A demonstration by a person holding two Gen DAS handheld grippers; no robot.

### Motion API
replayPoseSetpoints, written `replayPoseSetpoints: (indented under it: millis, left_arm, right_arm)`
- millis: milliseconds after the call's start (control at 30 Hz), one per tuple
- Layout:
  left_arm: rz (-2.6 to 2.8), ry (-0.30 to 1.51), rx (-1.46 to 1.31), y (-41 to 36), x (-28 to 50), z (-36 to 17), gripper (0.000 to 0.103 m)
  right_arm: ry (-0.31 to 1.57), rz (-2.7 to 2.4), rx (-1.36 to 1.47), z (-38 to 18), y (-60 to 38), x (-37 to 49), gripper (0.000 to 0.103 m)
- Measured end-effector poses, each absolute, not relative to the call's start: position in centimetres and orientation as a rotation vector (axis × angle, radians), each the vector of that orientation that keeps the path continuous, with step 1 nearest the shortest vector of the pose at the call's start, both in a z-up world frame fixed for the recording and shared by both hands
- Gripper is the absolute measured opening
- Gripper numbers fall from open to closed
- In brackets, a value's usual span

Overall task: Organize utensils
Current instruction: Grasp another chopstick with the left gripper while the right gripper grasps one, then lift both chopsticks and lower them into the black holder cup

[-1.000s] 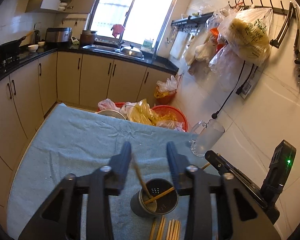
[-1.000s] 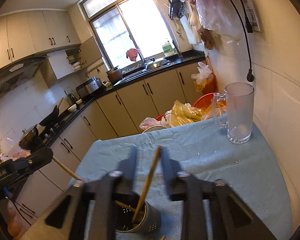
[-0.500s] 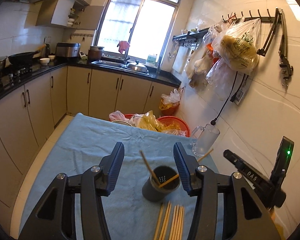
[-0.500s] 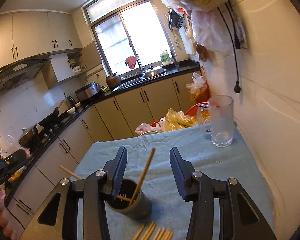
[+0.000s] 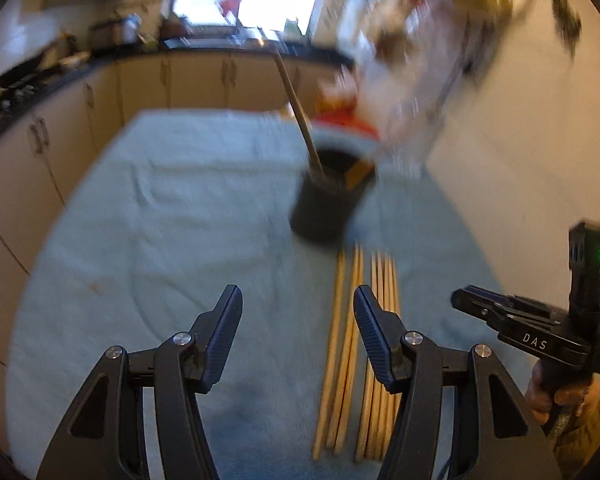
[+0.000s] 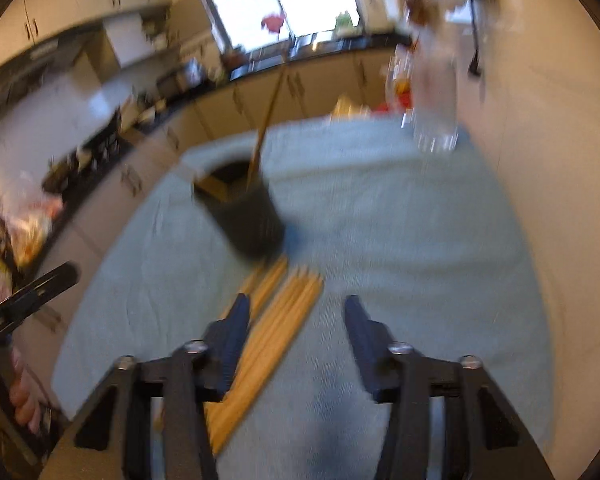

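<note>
Loose chopsticks (image 5: 358, 344) lay flat on the blue cloth (image 5: 148, 216) covering the bench, bunched side by side just in front of the dark holder cup (image 5: 326, 204). Their long axes ran from the holder back toward the cameras; in the right wrist view the bundle (image 6: 276, 320) slanted from lower left to upper right. One chopstick (image 5: 298, 114) stood tilted in the cup, with a second apparently resting against its rim.

Left gripper (image 5: 298, 322) was released and empty, jaws spread above the cloth with the right-hand jaw over the bundle. Right gripper (image 6: 292, 334) was likewise spread and empty, the bundle passing beside its left jaw.

Judged as handled: thin, light, rigid sticks, smooth and prone to roll or slip. A pinch near mid-length, across the axis, looked soundest; separating one from its touching neighbours appeared the difficulty. Both views were motion-blurred.
</note>
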State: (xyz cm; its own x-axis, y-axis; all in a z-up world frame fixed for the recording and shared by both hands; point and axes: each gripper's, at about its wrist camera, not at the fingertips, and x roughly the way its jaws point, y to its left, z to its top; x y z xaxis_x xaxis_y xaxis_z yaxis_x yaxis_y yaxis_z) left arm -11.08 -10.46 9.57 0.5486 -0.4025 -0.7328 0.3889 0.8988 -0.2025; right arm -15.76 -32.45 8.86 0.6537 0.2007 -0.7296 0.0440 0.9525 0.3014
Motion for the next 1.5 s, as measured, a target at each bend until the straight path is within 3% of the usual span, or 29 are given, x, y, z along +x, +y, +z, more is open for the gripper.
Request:
replayPoseSetpoints:
  millis: [133, 467, 700, 800, 1067, 1333, 1433, 1500]
  left_arm:
    - [-0.515, 1.0, 0.047, -13.2, -10.3, 4.7, 0.031]
    - [-0.541, 1.062, 0.08, -15.6, -8.2, 2.2, 0.014]
    - [-0.506, 1.064, 0.125, -17.8, -7.1, 1.9, 0.013]
    - [-0.465, 1.045, 0.18, -18.6, -7.4, 1.8, 0.007]
    - [-0.459, 1.158, -0.015, -13.5, -8.9, 1.7, 0.006]
    - [-0.49, 1.203, -0.014, -13.1, -9.3, 3.0, 0.008]
    - [-0.488, 1.181, 0.032, -14.2, -7.8, 3.3, 0.021]
    - [-0.468, 1.203, 0.055, -15.0, -6.3, 2.7, 0.021]
  right_arm:
    - [0.965, 0.146, 0.363, 4.1, -30.6, -16.1, 0.024]
    - [0.995, 0.106, 0.276, 1.9, -28.4, -14.4, 0.018]
    - [1.004, 0.059, 0.247, 2.0, -28.0, -13.5, 0.014]
    - [1.01, 0.062, 0.243, 2.1, -28.0, -13.2, 0.014]
    - [1.042, 0.07, 0.244, 2.3, -30.3, -15.1, 0.011]
    - [1.087, 0.063, 0.27, 2.5, -33.5, -17.4, 0.022]
    - [1.104, 0.019, 0.278, 2.4, -34.0, -16.3, 0.028]
    - [1.12, 0.001, 0.278, 2.5, -34.1, -14.9, 0.028]
